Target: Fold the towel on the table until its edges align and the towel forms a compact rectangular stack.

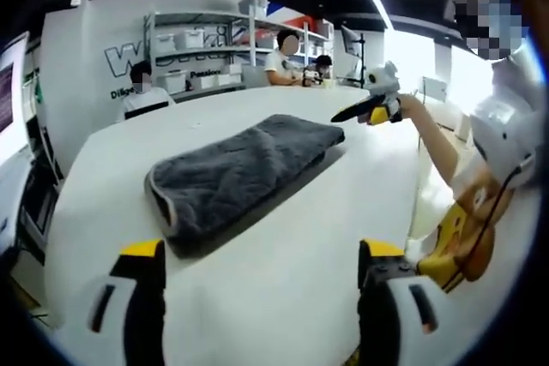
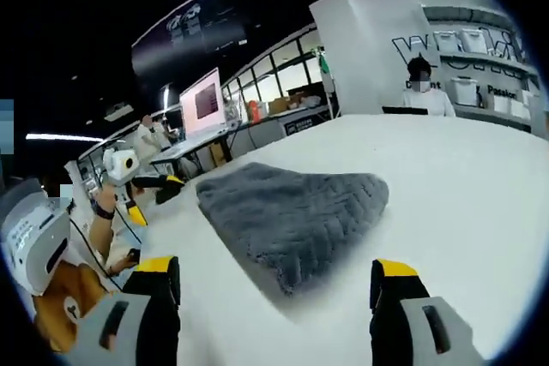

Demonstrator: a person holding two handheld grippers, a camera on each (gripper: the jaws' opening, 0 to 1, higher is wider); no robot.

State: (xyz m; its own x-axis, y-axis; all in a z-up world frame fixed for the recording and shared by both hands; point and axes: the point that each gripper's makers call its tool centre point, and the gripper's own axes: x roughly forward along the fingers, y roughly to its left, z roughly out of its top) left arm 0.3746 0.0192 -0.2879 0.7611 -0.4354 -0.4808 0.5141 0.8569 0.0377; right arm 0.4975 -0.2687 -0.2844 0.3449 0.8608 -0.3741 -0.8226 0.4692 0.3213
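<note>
Folded grey towel [image 1: 243, 176] lying on white counter [image 1: 283, 289], both hand-held grippers [image 1: 262, 297] [image 2: 274, 315] spread wide, near, gripping nothing

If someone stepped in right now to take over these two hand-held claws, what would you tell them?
Left gripper: open, empty, held short of the towel.
Right gripper: open, empty, also off the towel.
The grey quilted microfibre towel lies on the white table, already folded into a thick rectangle.
Done: folding, apparently; the layers look roughly aligned.
Left: check the edges, tidy if needed, otherwise stop.
</note>
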